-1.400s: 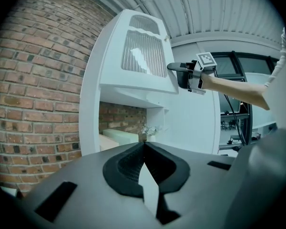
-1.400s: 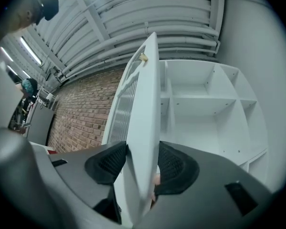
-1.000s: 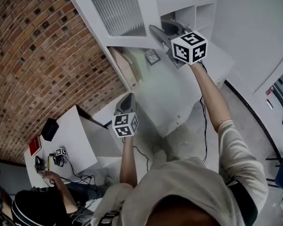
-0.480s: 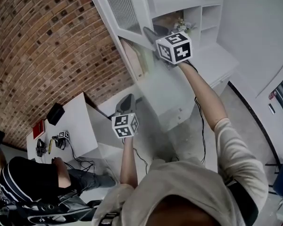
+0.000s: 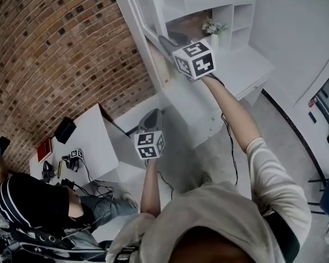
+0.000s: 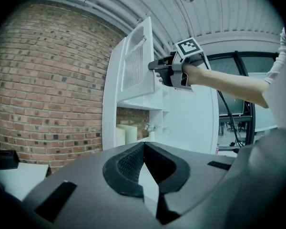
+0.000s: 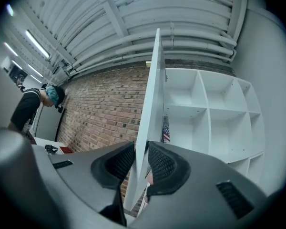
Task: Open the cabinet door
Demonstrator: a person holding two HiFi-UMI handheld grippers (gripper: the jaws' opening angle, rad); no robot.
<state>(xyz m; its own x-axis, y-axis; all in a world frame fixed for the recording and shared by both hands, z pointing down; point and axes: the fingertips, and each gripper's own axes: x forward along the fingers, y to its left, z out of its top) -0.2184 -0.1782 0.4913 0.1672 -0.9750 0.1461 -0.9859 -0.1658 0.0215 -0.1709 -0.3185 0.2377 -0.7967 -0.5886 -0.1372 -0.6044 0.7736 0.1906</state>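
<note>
The white cabinet door (image 5: 141,15) with its slatted panel stands swung out from the cabinet, nearly edge-on in the head view. My right gripper (image 5: 165,41) has the door's free edge (image 7: 151,113) between its pads (image 7: 120,162); the pads touch both faces while the jaws ease open a little. The left gripper view shows the same grip on the door (image 6: 136,66), with the right gripper (image 6: 156,67) at its edge. My left gripper (image 5: 152,114) hangs lower, in front of the cabinet's base, its jaws (image 6: 144,144) shut with nothing in them.
Open white shelves (image 5: 222,7) with a small flower bunch (image 5: 211,26) lie behind the door, over a white counter (image 5: 241,64). A brick wall (image 5: 55,53) is at the left. A white desk (image 5: 88,147) with small items and a seated person (image 5: 27,201) are at the lower left.
The door has swung further out, from showing its slatted face to nearly edge-on. My right gripper has moved left with the door's edge. The left gripper has shifted slightly.
</note>
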